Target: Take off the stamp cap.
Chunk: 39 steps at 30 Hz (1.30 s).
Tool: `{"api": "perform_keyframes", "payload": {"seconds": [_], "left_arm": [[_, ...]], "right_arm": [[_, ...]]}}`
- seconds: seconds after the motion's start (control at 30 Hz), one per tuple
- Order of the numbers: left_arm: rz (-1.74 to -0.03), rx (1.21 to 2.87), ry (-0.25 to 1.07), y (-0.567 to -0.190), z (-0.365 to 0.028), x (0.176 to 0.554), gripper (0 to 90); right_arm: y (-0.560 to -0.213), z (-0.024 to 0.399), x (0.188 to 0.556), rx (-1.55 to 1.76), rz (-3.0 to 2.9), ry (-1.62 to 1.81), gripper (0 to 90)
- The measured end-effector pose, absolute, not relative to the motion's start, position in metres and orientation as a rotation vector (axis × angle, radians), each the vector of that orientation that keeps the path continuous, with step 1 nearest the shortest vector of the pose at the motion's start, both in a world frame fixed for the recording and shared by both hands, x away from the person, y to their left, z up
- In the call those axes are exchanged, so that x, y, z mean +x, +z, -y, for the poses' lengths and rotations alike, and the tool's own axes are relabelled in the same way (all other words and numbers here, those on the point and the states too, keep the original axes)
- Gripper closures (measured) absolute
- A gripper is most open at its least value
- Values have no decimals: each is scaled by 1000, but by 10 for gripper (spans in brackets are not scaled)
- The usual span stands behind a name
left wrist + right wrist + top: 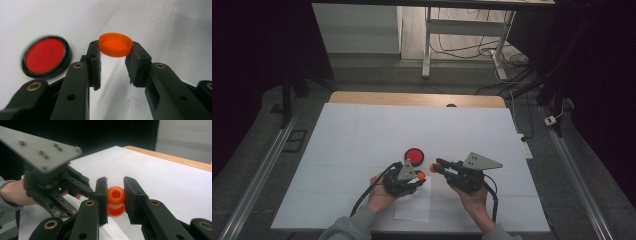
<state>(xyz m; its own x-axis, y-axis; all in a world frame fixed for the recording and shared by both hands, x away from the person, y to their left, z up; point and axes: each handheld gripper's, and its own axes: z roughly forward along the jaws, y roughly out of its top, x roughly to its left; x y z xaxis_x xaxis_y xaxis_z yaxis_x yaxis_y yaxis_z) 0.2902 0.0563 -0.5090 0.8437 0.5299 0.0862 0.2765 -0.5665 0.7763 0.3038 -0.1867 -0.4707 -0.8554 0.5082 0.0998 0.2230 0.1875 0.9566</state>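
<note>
My left gripper (115, 51) is shut on a shallow orange cap (115, 44), which sits level between the tips of its pads with its hollow side up. My right gripper (116, 188) is shut on a small orange bottle-like piece (116, 202) with an open round mouth. In the high view the left gripper (418, 176) and the right gripper (435, 168) point at each other just above the table, with the cap (421, 175) and the orange piece (432, 168) a short gap apart. The left gripper's grey plate (42, 150) looms in the right gripper view.
A red disc with a black rim (414, 156) (45, 56) lies flat on the white table cover (362, 140), just behind the grippers. A loose white sheet (413, 206) lies at the front. The wooden table edge (417, 98) runs along the back, with desk legs and cables beyond.
</note>
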Motion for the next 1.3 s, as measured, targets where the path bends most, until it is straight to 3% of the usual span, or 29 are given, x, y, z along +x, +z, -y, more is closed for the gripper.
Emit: {"api": "perform_keyframes", "payload": {"seconds": [1.3], "left_arm": [[-595, 2119, 442, -497, -95, 289, 651]], "right_arm": [[-475, 186, 307, 689, -2251, 1685, 731]]}}
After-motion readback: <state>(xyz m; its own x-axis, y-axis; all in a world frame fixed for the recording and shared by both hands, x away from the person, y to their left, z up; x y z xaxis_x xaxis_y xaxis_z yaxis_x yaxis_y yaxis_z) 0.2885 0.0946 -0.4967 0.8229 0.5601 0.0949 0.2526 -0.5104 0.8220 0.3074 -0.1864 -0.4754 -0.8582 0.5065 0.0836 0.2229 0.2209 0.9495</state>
